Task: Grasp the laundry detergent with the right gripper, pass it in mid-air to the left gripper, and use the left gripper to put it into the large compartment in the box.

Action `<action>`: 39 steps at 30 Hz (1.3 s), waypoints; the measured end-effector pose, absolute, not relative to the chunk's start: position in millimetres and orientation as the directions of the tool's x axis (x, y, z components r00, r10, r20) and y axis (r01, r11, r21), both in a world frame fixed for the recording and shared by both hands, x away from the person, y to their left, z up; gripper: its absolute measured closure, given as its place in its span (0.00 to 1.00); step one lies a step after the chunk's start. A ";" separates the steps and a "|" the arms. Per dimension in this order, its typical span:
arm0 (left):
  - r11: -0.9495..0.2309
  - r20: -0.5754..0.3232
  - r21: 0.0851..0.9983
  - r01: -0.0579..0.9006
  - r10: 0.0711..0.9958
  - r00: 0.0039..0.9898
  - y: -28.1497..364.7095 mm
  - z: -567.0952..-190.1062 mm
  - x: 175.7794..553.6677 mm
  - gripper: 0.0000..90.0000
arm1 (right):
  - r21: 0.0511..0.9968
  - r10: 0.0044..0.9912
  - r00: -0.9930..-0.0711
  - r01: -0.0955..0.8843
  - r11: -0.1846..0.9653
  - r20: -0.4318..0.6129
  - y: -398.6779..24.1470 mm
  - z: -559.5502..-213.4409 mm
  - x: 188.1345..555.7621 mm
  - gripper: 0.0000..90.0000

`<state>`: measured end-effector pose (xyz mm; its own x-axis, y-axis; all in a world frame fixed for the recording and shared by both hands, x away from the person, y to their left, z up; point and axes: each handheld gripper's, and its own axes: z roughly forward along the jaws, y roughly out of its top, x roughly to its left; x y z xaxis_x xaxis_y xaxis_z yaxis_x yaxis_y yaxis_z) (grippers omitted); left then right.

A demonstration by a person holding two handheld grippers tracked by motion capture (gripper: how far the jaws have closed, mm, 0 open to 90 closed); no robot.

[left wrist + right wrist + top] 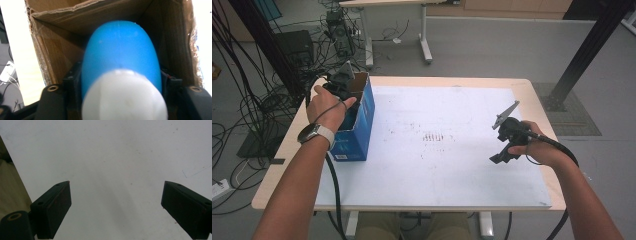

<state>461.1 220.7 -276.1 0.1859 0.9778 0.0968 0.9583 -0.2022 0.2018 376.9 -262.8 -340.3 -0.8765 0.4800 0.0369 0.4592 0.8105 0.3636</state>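
A blue object with a white end (121,67), rounded and blurred by its nearness to the lens, sits between the jaws of my left hand-held gripper (121,86) in the left gripper view. The white end faces the camera; the blue end points down into the cardboard box (57,47). Both jaws stand close against the object's flanks; whether their pads press on it I cannot tell. Around it rise the brown corrugated inner walls of the box, so the object lies within the box opening.

In the high view the same box (362,125), blue outside and open at the top, stands at the left edge of the worktop (462,165), on the white sheet that covers most of the surface. My left hand (328,106) holds its hand-held gripper (343,84) over the box mouth, pointing downward into it, a watch on the wrist.

My right hand-held gripper (501,156) is held near the right side of the worktop, well apart from the box. In the right gripper view its two black jaws stand wide apart with nothing between them, over the bare white sheet (112,157).
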 end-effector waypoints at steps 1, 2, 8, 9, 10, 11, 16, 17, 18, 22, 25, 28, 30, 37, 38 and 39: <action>-0.202 0.098 0.201 0.959 0.978 0.185 220.8 -276.0 461.1 0.35 | 0.364 0.480 -0.876 0.460 0.810 0.038 -262.7 -340.4 376.8 0.10; -0.206 0.100 0.205 0.957 0.977 0.189 220.7 -275.6 460.9 0.34 | 0.363 0.480 -0.877 0.460 0.811 0.039 -262.5 -340.5 376.7 0.10; -0.215 0.095 0.211 0.954 0.975 0.199 222.1 -274.6 460.3 0.31 | 0.362 0.477 -0.878 0.458 0.812 0.040 -261.6 -340.7 376.0 0.10; -0.216 0.093 0.213 0.953 0.975 0.200 222.5 -273.6 460.1 0.31 | 0.361 0.476 -0.878 0.458 0.813 0.041 -261.7 -340.5 376.0 0.10; -0.216 0.088 0.215 0.952 0.976 0.201 223.1 -272.4 459.9 0.31 | 0.361 0.478 -0.878 0.459 0.812 0.040 -261.9 -340.3 375.9 0.10; -0.218 0.085 0.219 0.951 0.975 0.204 223.8 -270.3 459.8 0.30 | 0.360 0.478 -0.878 0.459 0.812 0.040 -262.0 -340.1 375.8 0.10; -0.233 0.077 0.226 0.946 0.972 0.221 225.9 -260.9 459.2 0.26 | 0.359 0.477 -0.878 0.456 0.814 0.034 -261.0 -337.6 375.6 0.10; -0.238 0.078 0.227 0.944 0.971 0.226 226.1 -259.4 459.1 0.26 | 0.361 0.477 -0.878 0.456 0.814 0.035 -260.7 -336.8 375.3 0.10; -0.240 0.078 0.224 0.944 0.970 0.228 225.8 -257.5 459.0 0.22 | 0.362 0.475 -0.879 0.454 0.814 0.034 -260.4 -336.3 375.2 0.10; -0.267 0.072 0.238 0.934 0.964 0.257 224.9 -248.8 457.6 0.18 | 0.363 0.474 -0.880 0.451 0.816 0.027 -259.7 -332.5 373.8 0.10; -0.287 0.075 0.242 0.927 0.958 0.278 223.0 -243.5 456.4 0.16 | 0.362 0.475 -0.880 0.451 0.816 0.026 -260.1 -331.0 372.9 0.10; -0.308 0.073 0.248 0.919 0.951 0.299 221.1 -234.1 454.8 0.15 | 0.363 0.477 -0.879 0.453 0.814 0.026 -260.4 -330.2 372.1 0.10; -0.320 0.059 0.243 0.916 0.947 0.315 219.7 -228.4 453.9 0.12 | 0.363 0.479 -0.877 0.454 0.813 0.024 -261.0 -329.1 371.7 0.10; -0.369 0.039 0.256 0.893 0.927 0.372 214.2 -201.8 447.9 0.10 | 0.367 0.487 -0.873 0.457 0.810 0.013 -264.1 -323.4 368.4 0.10; -0.380 0.039 0.262 0.887 0.922 0.384 212.8 -197.8 447.0 0.10 | 0.367 0.488 -0.873 0.457 0.810 0.010 -264.5 -322.6 367.9 0.10; -0.391 0.039 0.267 0.881 0.918 0.395 210.7 -193.9 446.0 0.10 | 0.369 0.490 -0.872 0.459 0.808 0.010 -264.9 -322.0 367.2 0.10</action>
